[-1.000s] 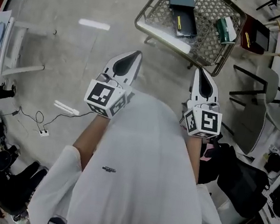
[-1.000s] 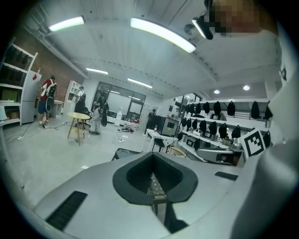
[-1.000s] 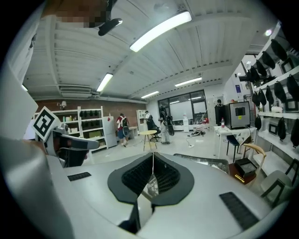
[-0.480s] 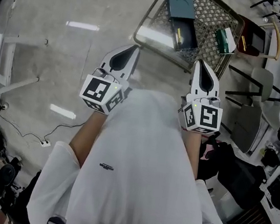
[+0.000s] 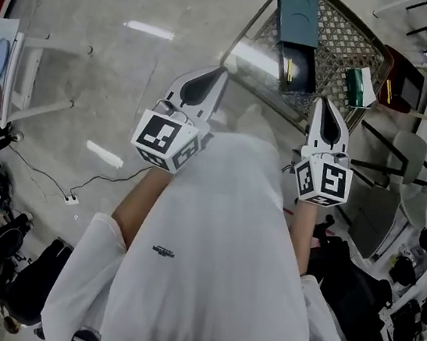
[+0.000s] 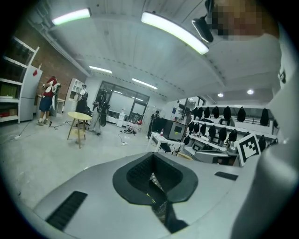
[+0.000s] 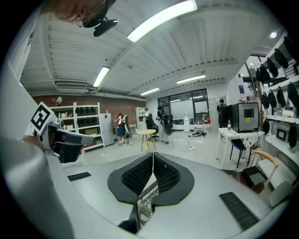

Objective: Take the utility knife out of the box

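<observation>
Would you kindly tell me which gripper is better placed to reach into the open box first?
Right, probably: the right gripper sits nearer the open box on the mesh table than the left gripper. Both are shut and empty.

The head camera looks steeply down over the person's white shirt (image 5: 211,244) onto the left hand-held gripper (image 5: 216,75), the right hand-held gripper (image 5: 325,104) and the mesh tabletop (image 5: 337,45) just ahead. Each gripper camera sits close behind its own jaws, facing nearly level across the workshop. Both take in the same round yellow table (image 6: 78,115) far off.
</observation>
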`<action>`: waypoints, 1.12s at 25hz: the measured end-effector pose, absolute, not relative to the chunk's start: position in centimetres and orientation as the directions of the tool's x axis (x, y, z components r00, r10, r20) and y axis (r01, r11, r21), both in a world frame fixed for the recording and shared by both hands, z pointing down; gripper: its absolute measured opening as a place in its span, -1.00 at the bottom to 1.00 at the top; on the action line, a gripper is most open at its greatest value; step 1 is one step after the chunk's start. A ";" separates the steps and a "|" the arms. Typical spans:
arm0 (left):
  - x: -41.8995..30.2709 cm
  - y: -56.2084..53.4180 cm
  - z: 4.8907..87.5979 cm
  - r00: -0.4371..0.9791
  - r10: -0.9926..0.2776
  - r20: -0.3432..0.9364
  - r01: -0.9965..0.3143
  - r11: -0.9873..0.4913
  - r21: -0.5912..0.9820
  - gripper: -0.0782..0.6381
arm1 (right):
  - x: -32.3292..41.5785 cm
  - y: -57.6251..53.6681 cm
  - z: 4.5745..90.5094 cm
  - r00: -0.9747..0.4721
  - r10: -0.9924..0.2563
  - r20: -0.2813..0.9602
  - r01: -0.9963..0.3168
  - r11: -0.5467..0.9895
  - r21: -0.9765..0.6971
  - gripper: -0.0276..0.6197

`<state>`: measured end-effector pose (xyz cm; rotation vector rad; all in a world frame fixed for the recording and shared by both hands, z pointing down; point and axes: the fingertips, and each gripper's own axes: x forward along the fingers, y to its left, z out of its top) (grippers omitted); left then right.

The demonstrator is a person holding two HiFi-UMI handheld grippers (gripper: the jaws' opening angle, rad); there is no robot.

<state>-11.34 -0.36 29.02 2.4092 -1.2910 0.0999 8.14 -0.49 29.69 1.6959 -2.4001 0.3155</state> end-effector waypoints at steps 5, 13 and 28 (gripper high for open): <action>-11.0 -1.5 28.9 0.546 -0.797 0.257 -0.828 -0.467 0.310 -0.78 | 7.2 -2.5 29.5 -0.388 -0.882 0.266 -0.919 0.392 -0.041 -0.91; -10.4 -2.5 29.6 0.541 -0.791 0.285 -0.833 -0.457 0.312 -0.78 | 7.1 -3.5 30.4 -0.412 -0.862 0.296 -0.907 0.418 -0.045 -0.91; -7.2 -4.8 33.8 0.563 -0.735 0.377 -0.823 -0.455 0.340 -0.78 | 8.1 -7.4 36.0 -0.467 -0.785 0.406 -0.874 0.479 -0.079 -0.90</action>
